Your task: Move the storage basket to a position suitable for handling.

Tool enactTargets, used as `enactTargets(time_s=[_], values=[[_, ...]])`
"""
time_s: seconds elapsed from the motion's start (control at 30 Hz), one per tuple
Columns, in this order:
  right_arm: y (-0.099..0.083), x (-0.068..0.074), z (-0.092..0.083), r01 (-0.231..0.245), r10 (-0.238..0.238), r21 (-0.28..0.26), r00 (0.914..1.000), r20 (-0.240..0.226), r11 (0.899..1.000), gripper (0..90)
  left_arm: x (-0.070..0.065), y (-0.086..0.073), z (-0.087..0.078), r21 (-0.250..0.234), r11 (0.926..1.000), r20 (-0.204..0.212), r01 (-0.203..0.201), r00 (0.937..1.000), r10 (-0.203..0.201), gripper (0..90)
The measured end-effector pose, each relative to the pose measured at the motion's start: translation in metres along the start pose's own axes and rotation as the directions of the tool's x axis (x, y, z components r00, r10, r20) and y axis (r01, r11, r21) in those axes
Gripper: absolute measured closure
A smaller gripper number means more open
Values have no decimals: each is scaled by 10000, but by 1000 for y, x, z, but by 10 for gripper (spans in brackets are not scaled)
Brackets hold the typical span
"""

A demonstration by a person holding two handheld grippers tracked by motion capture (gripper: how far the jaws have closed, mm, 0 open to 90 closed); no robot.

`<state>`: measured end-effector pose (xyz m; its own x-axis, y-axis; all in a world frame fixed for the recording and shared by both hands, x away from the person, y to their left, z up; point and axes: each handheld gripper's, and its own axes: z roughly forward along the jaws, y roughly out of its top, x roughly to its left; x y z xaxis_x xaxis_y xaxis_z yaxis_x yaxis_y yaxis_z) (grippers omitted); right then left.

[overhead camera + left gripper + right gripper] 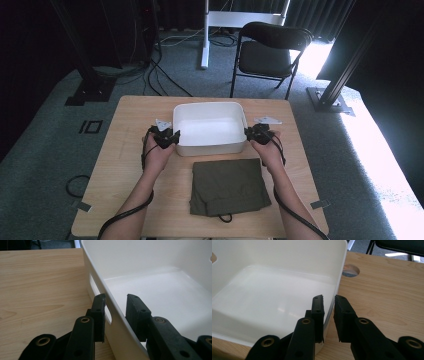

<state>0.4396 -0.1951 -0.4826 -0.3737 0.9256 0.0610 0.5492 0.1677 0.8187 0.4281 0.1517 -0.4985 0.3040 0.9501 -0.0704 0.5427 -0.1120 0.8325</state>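
1. The wooden table (125,165) is carrying everything: a white plastic bin (210,145) is sitting at its middle, and a folded olive-green cloth (227,185) is lying just in front of the bin.
2. The bin is standing empty, with a gripper straddling each end wall.
3. The left gripper (116,312) is sitting narrowly parted over the wall beside the handle slot (93,287); the right gripper (329,315) is closing nearly tight on its wall.
4. Judging from this, a two-handed lift or shift is being set up; next, both should clamp evenly and move together.
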Motion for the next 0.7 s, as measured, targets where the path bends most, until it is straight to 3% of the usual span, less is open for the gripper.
enactTargets(time_s=[0.27, 0.7], values=[[-6, -15, -11, -264, 264, -24, 9995, 168, 9996, 786, -15, 8, 12, 162, 9989, 164, -442, 9989, 440, 715], [-16, -38, -26, -689, 692, -81, 9965, 466, 9976, 787, -38, 17, 29, 192, 9976, 458, -668, 9968, 659, 720]])
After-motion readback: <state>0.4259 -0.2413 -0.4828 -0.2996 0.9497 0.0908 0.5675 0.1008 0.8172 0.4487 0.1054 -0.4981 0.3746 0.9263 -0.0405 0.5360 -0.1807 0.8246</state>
